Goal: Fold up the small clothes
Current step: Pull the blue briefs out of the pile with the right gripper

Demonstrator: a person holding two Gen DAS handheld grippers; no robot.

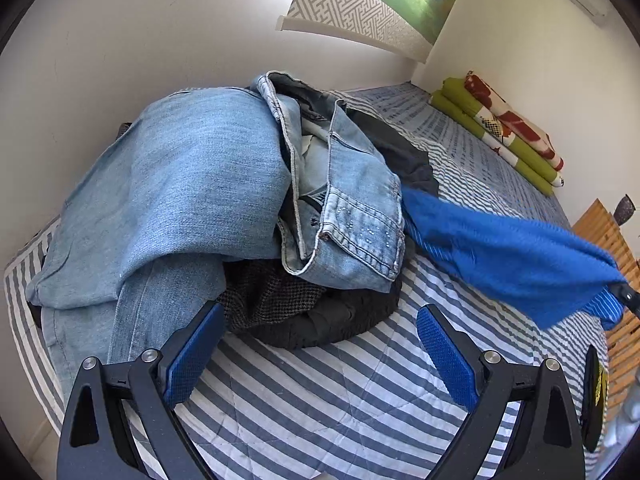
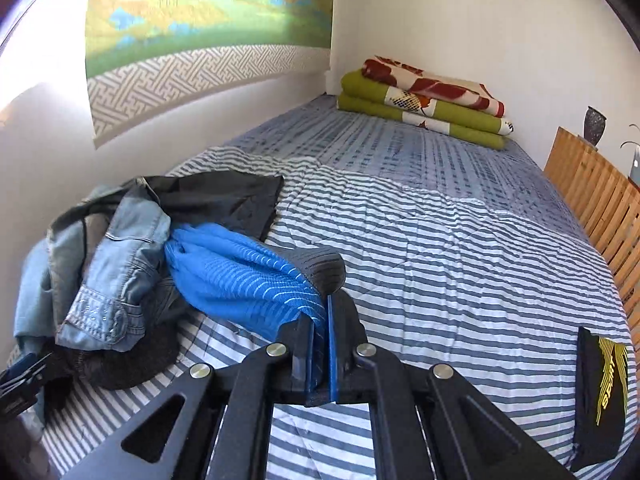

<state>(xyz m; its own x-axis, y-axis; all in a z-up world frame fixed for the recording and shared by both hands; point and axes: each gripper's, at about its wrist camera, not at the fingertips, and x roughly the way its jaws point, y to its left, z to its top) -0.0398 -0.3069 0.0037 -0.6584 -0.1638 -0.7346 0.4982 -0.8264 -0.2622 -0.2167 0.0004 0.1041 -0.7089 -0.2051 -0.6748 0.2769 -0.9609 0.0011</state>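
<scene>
— Which piece is being worked on right now?

— The blue knit garment [image 2: 240,276]. The right gripper [image 2: 320,344] is pinching its dark ribbed band [image 2: 320,266], jaws nearly closed with only cloth between the pads. The other end is trailing toward ten o'clock, tucked under the denim jeans [image 2: 108,264] on the pile.

— And the left gripper [image 1: 320,344]?

— It is hanging wide open, gripping nothing, pointing at the heap on the striped quilt [image 1: 320,392]. From there the blue garment [image 1: 512,256] is stretching across toward three o'clock.

— How is the blue piece going to behave?

— Soft and light, I'd judge; it is sagging between pile and pinch. The knit looks stretchy, so it may drag and pull long while the jeans are pinning it. The band is the firmest place to hold; a second grip on that same edge would help spread it.

— What are you not making out?

— What kind of garment it is; most of it is bunched. Beneath the jeans, a dark mesh-textured item [image 1: 272,300] and a black cloth [image 2: 224,200] are lying half buried, shapes unclear. At four o'clock, a black item with yellow lettering [image 2: 604,392] is being cut off by the frame.
</scene>
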